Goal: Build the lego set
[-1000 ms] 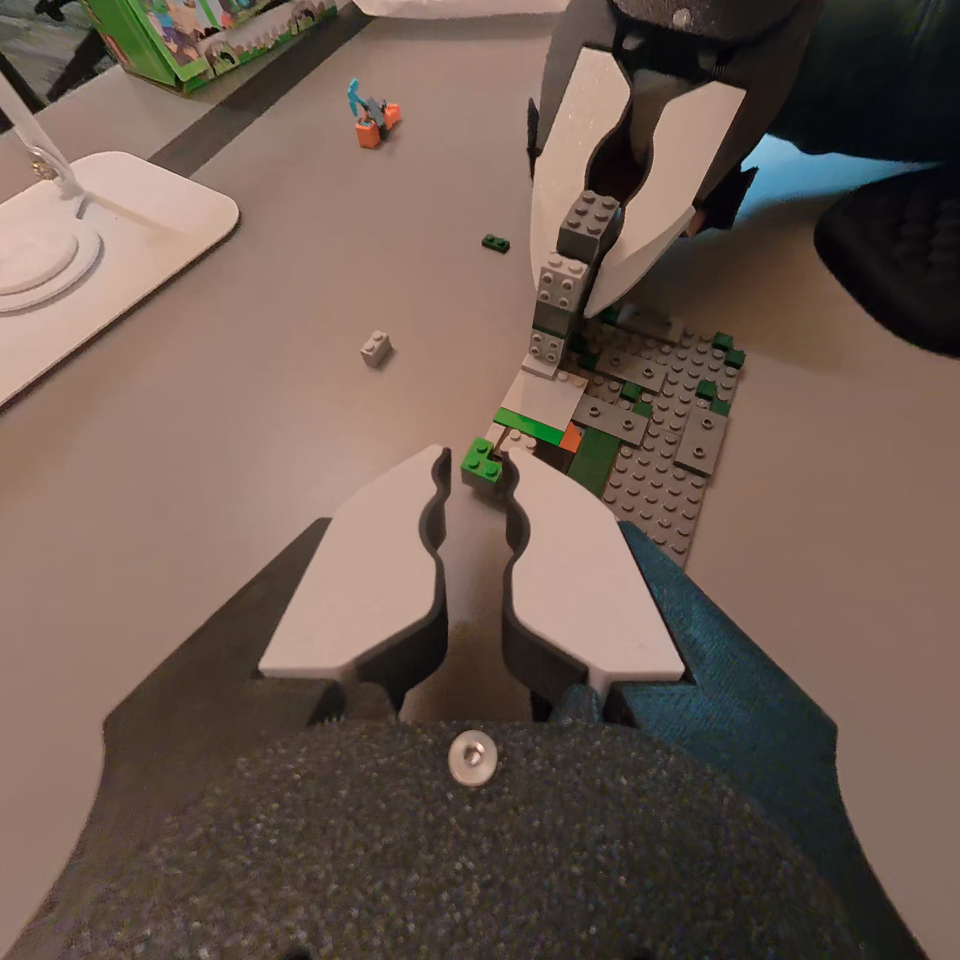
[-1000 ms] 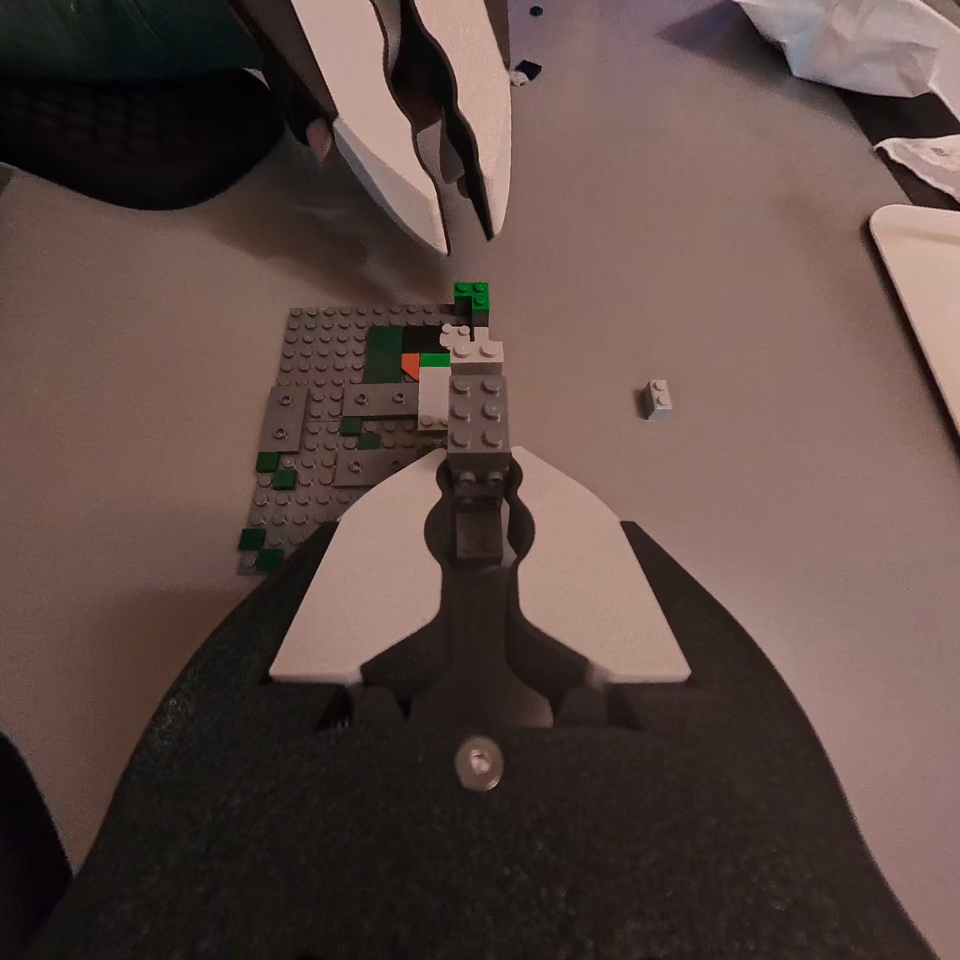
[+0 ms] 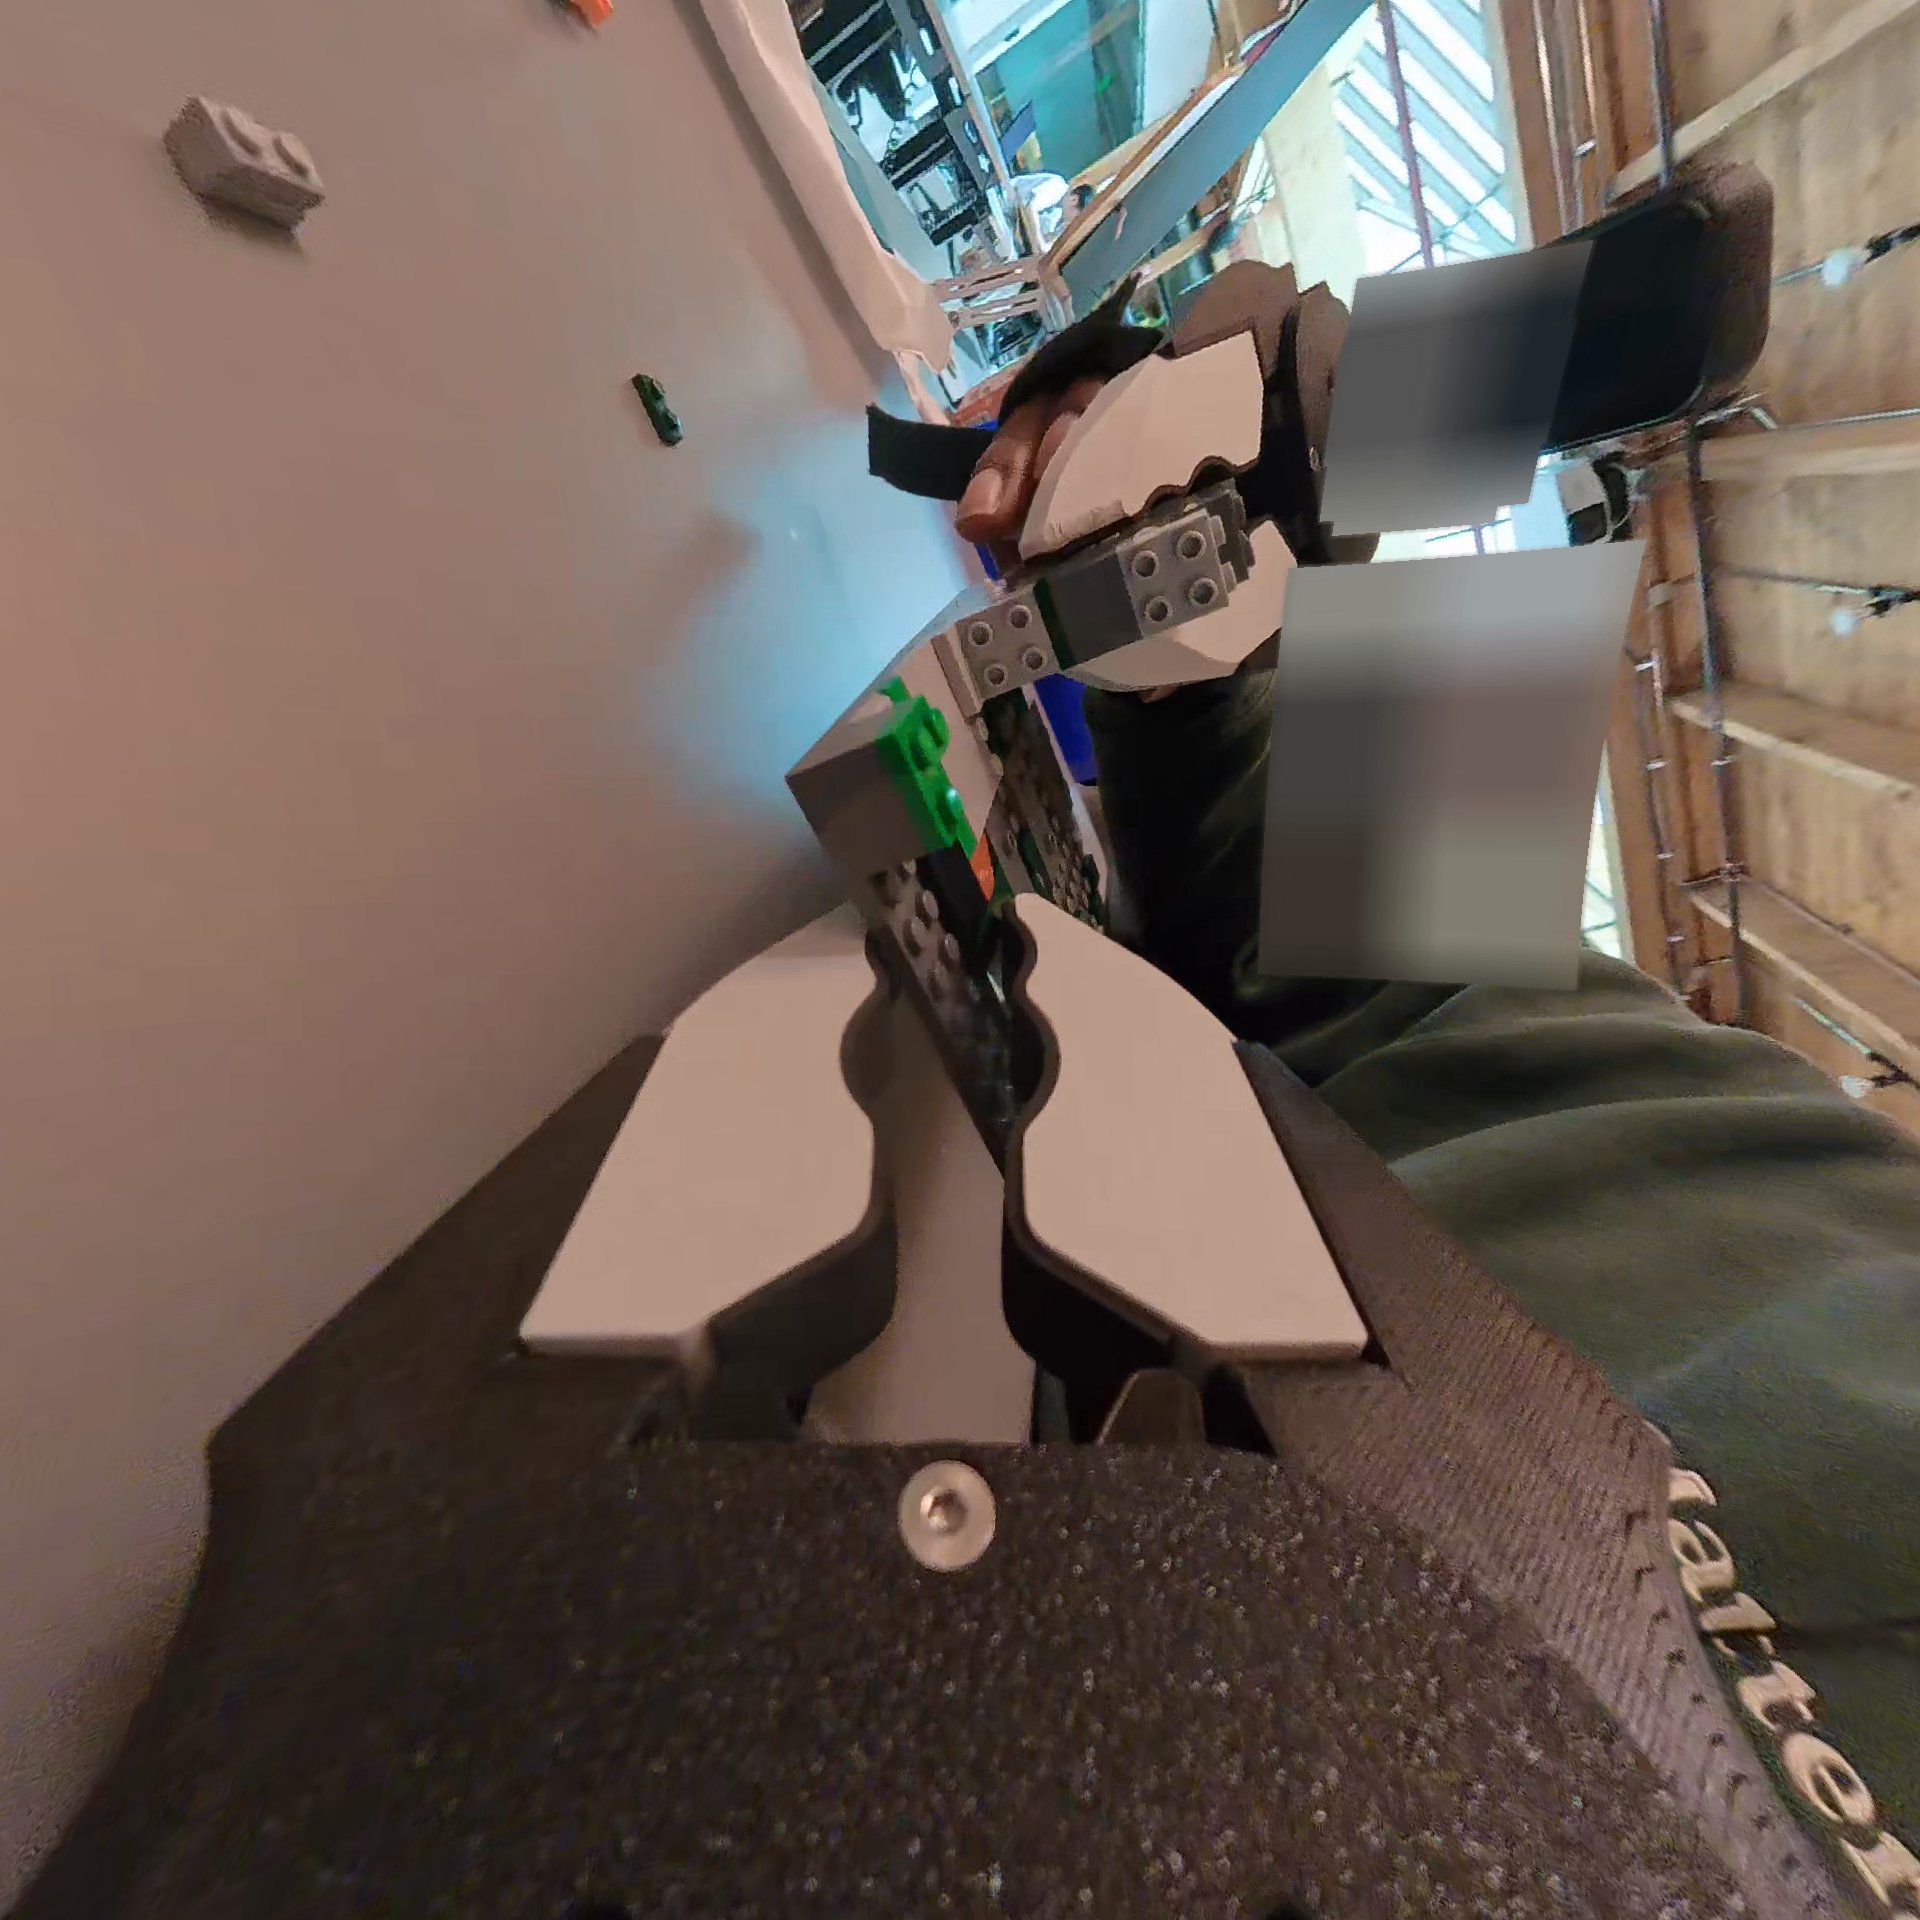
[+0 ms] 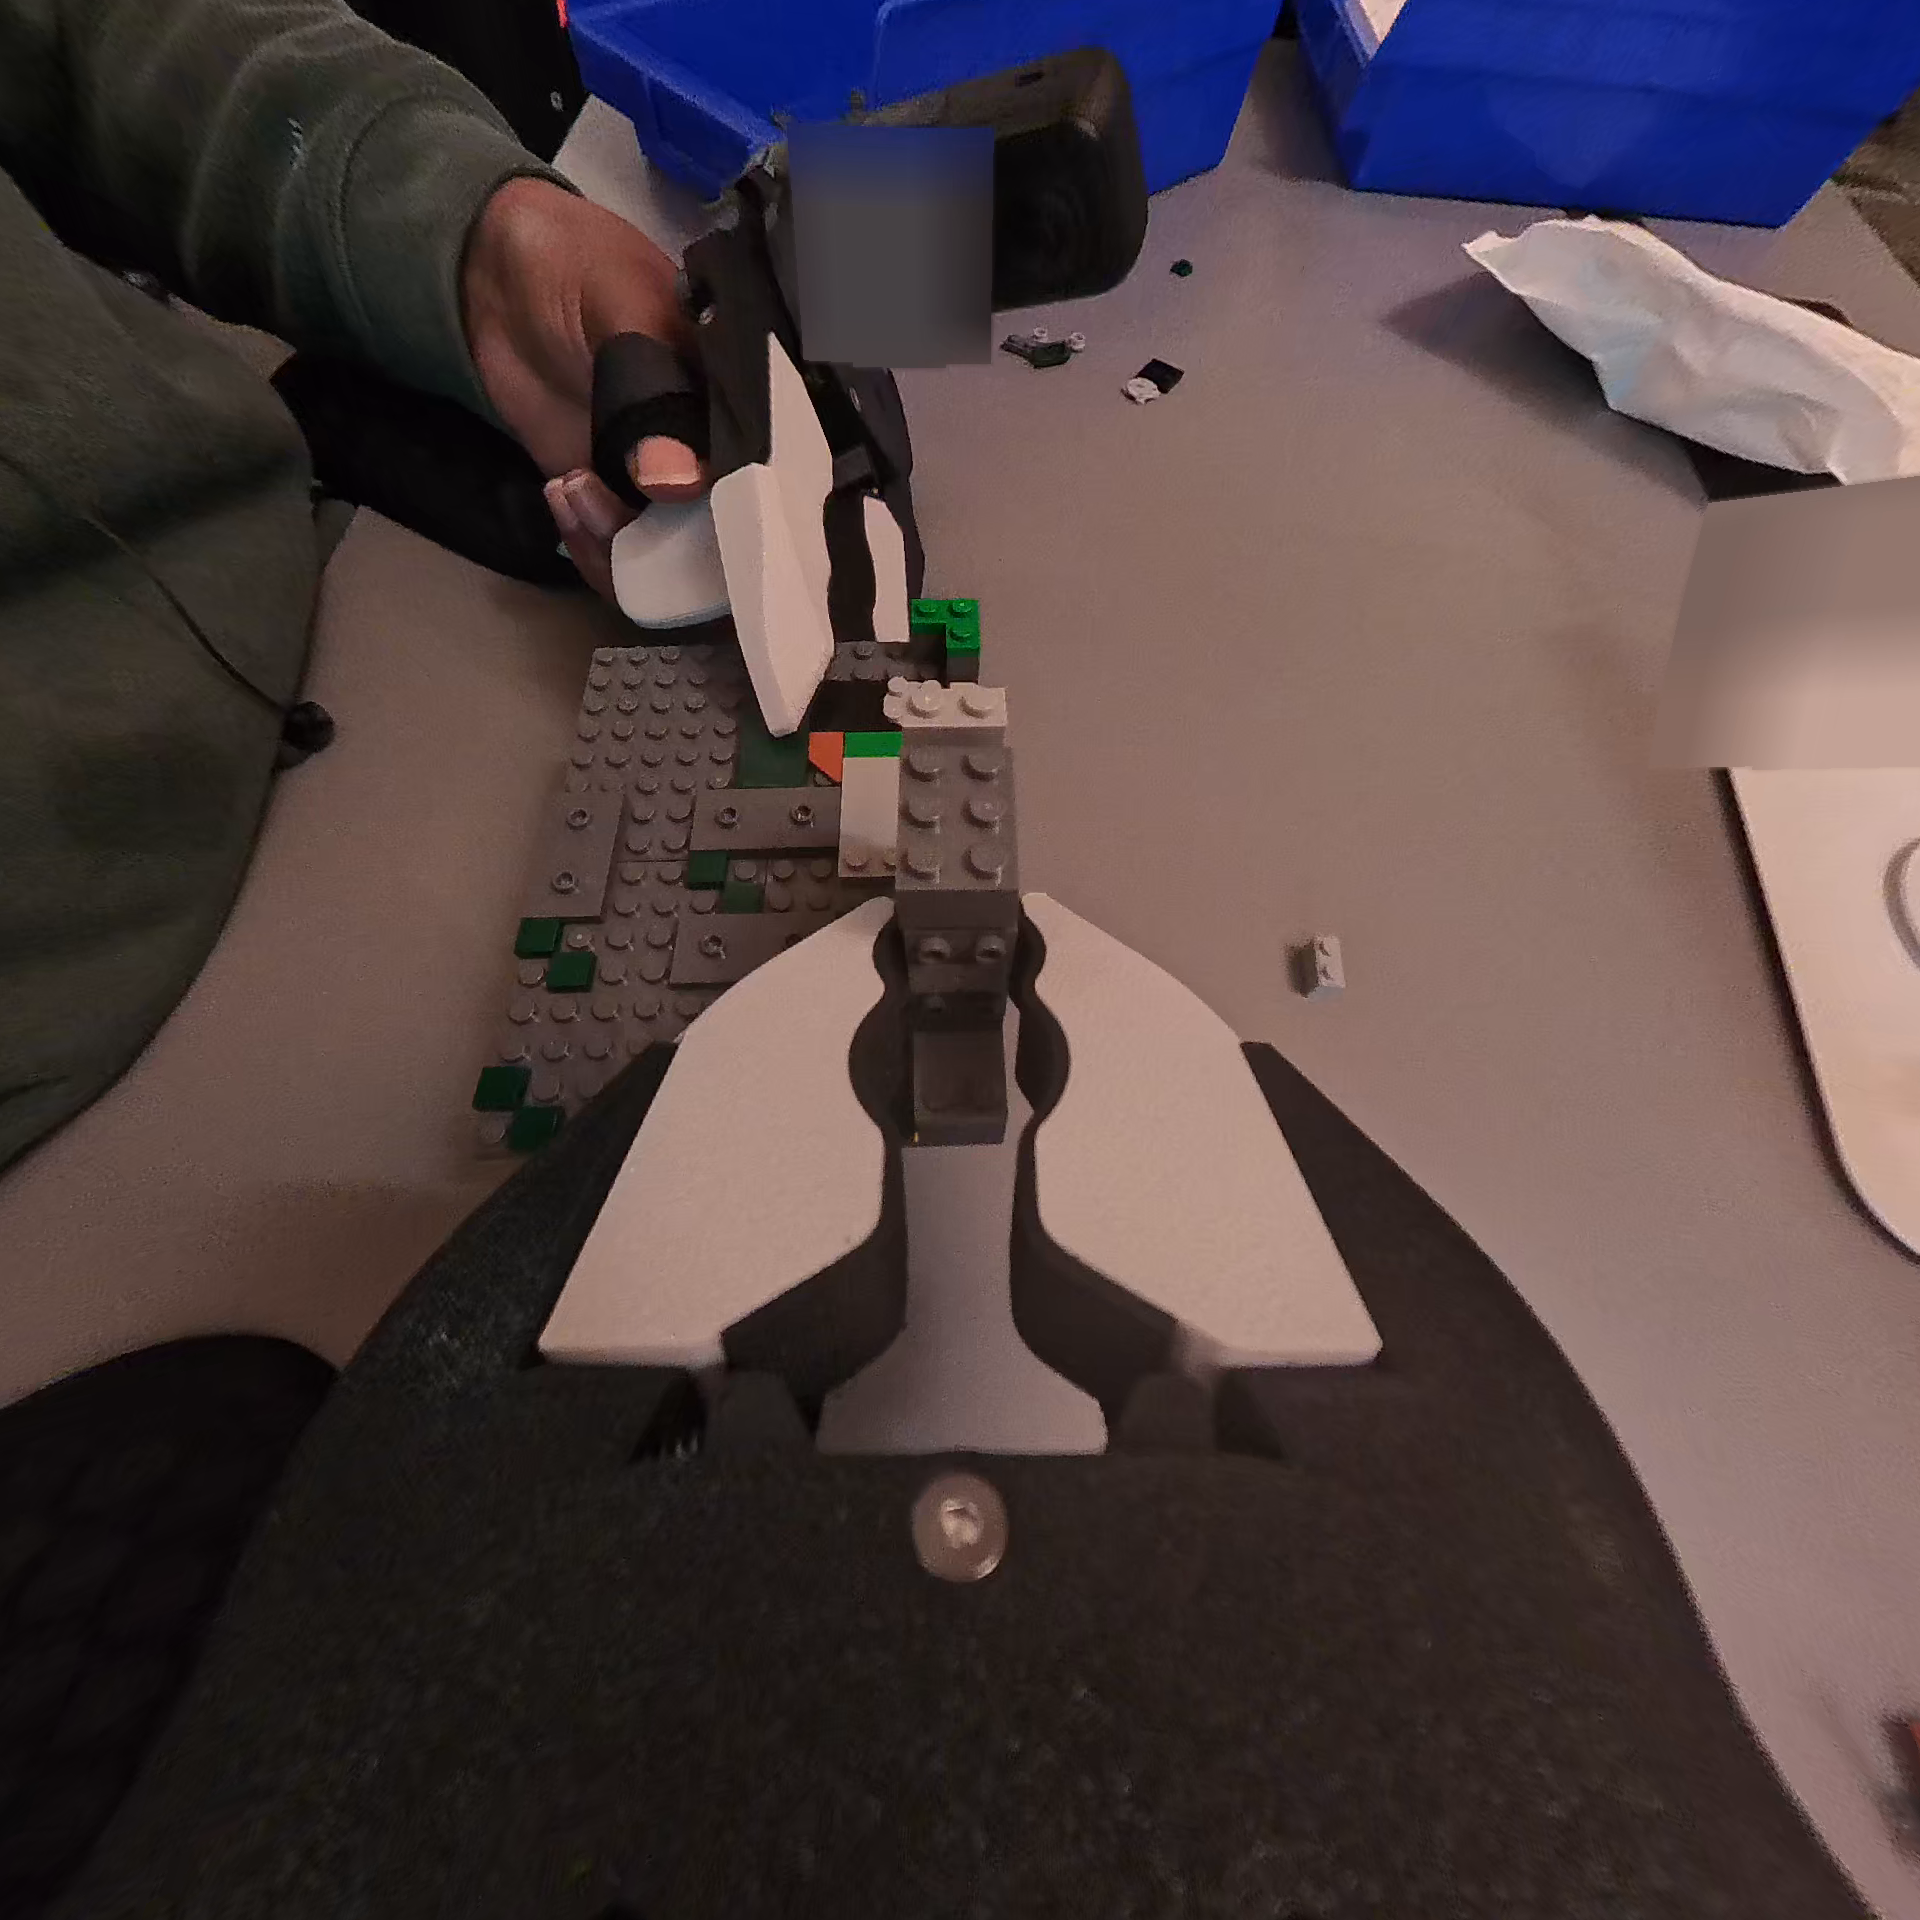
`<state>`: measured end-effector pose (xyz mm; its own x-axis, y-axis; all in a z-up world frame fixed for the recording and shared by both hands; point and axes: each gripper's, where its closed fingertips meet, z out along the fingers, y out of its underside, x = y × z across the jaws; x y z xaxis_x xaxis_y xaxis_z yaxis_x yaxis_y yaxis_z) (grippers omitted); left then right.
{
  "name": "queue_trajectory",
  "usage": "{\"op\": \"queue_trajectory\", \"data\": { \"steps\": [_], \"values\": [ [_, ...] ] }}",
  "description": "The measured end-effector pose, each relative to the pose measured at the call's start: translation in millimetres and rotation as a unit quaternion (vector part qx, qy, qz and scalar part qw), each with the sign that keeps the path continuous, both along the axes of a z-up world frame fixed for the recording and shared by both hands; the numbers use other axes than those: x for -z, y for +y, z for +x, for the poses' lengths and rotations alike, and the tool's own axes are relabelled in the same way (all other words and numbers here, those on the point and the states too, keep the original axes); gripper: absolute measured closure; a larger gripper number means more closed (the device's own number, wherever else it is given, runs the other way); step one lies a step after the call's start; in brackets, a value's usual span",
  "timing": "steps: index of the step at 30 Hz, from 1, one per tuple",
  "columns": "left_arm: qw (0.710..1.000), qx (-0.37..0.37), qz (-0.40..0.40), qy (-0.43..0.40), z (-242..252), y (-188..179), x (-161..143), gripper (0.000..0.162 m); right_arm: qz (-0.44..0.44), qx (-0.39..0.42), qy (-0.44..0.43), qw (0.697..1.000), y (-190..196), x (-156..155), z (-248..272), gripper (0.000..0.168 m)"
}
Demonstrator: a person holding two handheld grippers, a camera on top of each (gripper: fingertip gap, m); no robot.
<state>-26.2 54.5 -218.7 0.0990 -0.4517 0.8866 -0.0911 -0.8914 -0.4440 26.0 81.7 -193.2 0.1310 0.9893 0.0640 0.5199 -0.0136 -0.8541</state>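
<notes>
The grey baseplate point(image 4: 644, 727) carries dark green tiles, an orange piece and a bright green corner brick point(image 4: 951, 618). A grey brick tower point(image 4: 956, 821) stands on its near right corner. My right gripper point(image 4: 956, 914) is shut on the tower's upper bricks. My left gripper point(image 4: 831, 665) is rolled onto its side at the plate's far edge. In the left wrist view the left gripper point(image 3: 945, 925) clamps the baseplate point(image 3: 1049, 810) edge-on, just below the green brick point(image 3: 920, 758). Beyond it the right gripper point(image 3: 1049, 603) holds the tower point(image 3: 1174, 582).
A loose grey brick point(image 4: 1317, 966) lies right of the plate, also in the left wrist view point(image 3: 244, 161). A small dark green plate point(image 3: 657, 407) lies farther off. Blue bins point(image 4: 1558, 94), a crumpled white bag point(image 4: 1683, 343) and a white pad point(image 4: 1829, 987) border the table. A person's sleeve point(image 4: 208, 208) is at left. One gripper's finger ends stand about 7 cm off the other's.
My left gripper has rolled onto its side, moved in and closed on the baseplate's edge by the green brick. My right gripper still holds the tower.
</notes>
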Motion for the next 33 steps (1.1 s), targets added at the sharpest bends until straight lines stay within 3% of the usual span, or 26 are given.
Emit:
{"op": "queue_trajectory", "data": {
  "steps": [23,28,33],
  "values": [
    [0.987,-0.024,-0.129,-0.089,-11,-14,-19,0.156,0.008,-0.028,0.017,0.999,-14,-16,-14,0.15],
    [0.986,-0.043,-0.137,-0.087,-17,-9,-18,0.156,0.006,-0.048,0.017,0.999,-14,-27,-19,0.138],
    [0.984,-0.053,-0.149,-0.084,-21,-5,-15,0.156,-0.054,-0.08,-0.018,0.995,-13,-31,-7,0.127]
  ]
}}
